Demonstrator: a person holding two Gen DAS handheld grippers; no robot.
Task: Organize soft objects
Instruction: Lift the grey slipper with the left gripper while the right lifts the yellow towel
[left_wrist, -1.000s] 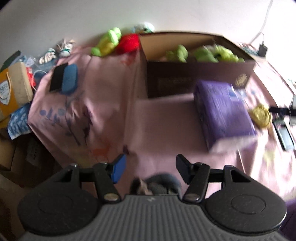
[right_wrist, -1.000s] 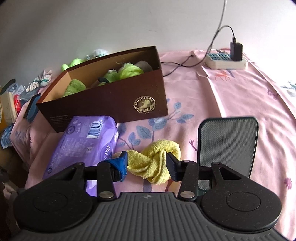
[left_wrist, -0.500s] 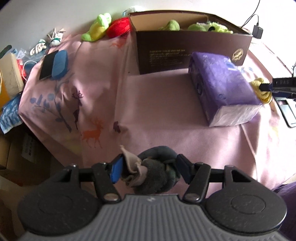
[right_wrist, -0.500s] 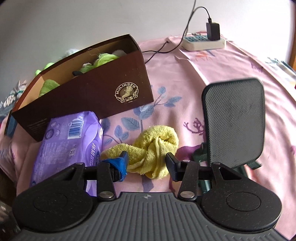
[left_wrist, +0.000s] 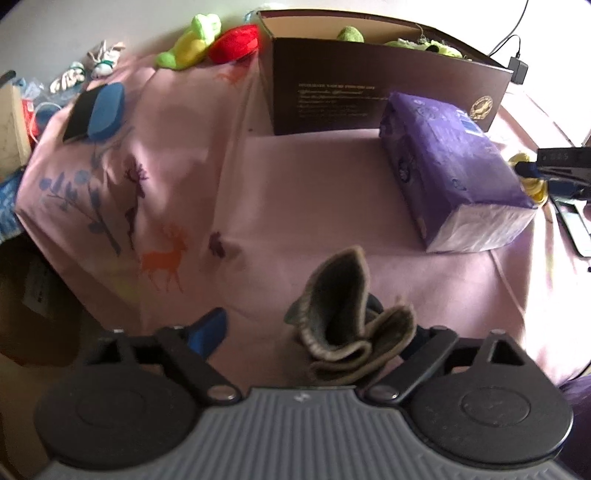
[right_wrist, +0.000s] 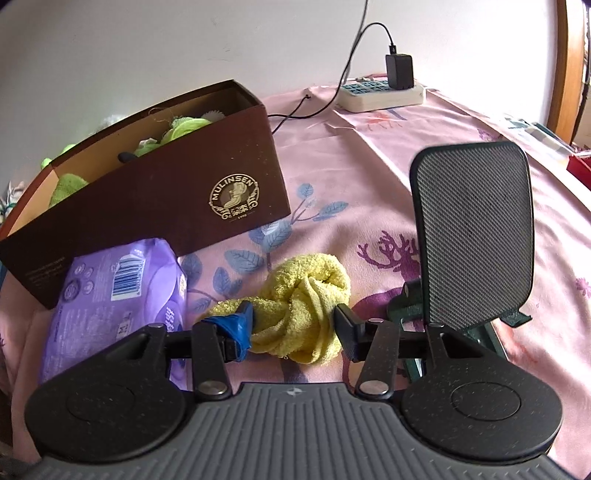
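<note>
A grey knitted sock bundle (left_wrist: 343, 317) lies on the pink cloth between the jaws of my left gripper (left_wrist: 317, 332), against the right finger; the jaws stand wide open. My right gripper (right_wrist: 293, 323) has its jaws on both sides of a knotted yellow towel (right_wrist: 299, 299), open, touching it lightly at most. The brown shoebox (right_wrist: 177, 195) holds several green soft things (right_wrist: 181, 129) and also shows in the left wrist view (left_wrist: 369, 88). A green plush (left_wrist: 188, 40) and a red plush (left_wrist: 234, 44) lie left of the box.
A purple tissue pack (left_wrist: 450, 170) lies between the two grippers, also in the right wrist view (right_wrist: 110, 295). A black mesh phone stand (right_wrist: 476, 236) stands right of the towel. A power strip with charger (right_wrist: 384, 94) is at the back. A blue-black case (left_wrist: 96, 110) lies left.
The grey sock bundle, held in the left jaws half a second ago, now rests on the cloth and the left jaws have opened wide. The right gripper edged closer around the yellow towel.
</note>
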